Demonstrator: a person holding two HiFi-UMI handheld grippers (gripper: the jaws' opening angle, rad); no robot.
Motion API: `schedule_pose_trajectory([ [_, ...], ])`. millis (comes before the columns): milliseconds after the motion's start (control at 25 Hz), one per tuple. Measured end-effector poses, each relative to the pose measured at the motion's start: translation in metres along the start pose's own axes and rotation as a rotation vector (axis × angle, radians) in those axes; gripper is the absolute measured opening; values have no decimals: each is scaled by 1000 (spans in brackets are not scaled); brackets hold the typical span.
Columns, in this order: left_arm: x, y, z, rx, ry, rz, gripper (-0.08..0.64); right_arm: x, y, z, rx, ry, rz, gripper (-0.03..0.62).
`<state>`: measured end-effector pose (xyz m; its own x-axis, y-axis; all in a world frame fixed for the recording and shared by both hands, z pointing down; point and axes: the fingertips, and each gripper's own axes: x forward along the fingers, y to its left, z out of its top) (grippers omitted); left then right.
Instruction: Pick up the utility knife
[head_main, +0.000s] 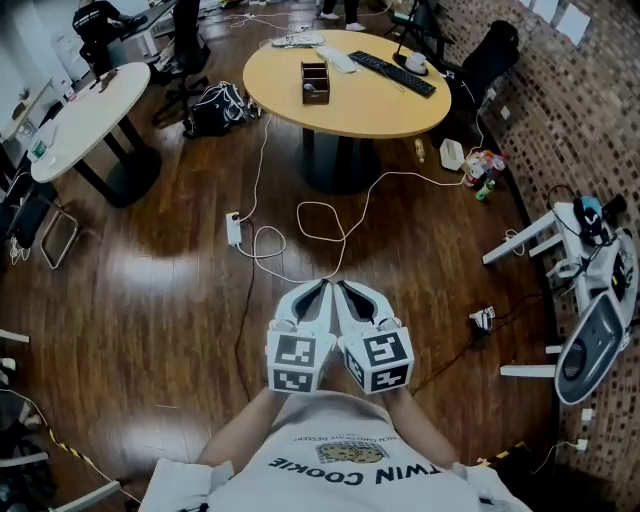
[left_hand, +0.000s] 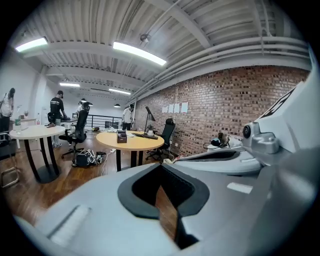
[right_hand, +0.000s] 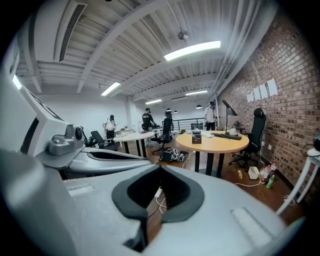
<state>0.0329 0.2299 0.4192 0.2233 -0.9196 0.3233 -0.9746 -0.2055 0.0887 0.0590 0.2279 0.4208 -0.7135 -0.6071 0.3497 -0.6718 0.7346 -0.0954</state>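
I cannot make out a utility knife in any view. A round yellow table (head_main: 360, 100) stands ahead, with a small brown box (head_main: 315, 82), a black keyboard (head_main: 393, 72) and some white items on it. My left gripper (head_main: 318, 292) and right gripper (head_main: 346, 290) are held side by side above the wooden floor, both pointing toward that table. In the left gripper view the left gripper (left_hand: 161, 169) has its jaws together with nothing between them. The right gripper (right_hand: 160, 170) looks the same in the right gripper view: shut and empty.
White cables and a power strip (head_main: 234, 228) lie on the floor between me and the table. A white oval table (head_main: 85, 115) stands at the left, an office chair (head_main: 495, 50) and brick wall at the right, and white equipment (head_main: 595, 300) further right. Several people (right_hand: 147, 120) stand far back.
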Motion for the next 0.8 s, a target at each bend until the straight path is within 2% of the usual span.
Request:
schedule_pose_trajectory([
  [400,16,81,5,-22,6,-38,8,77,26,21,-10,20,-31,2],
  [800,43,112,3,-19,18,-49,8,118,19,24,1,23,-42,2],
])
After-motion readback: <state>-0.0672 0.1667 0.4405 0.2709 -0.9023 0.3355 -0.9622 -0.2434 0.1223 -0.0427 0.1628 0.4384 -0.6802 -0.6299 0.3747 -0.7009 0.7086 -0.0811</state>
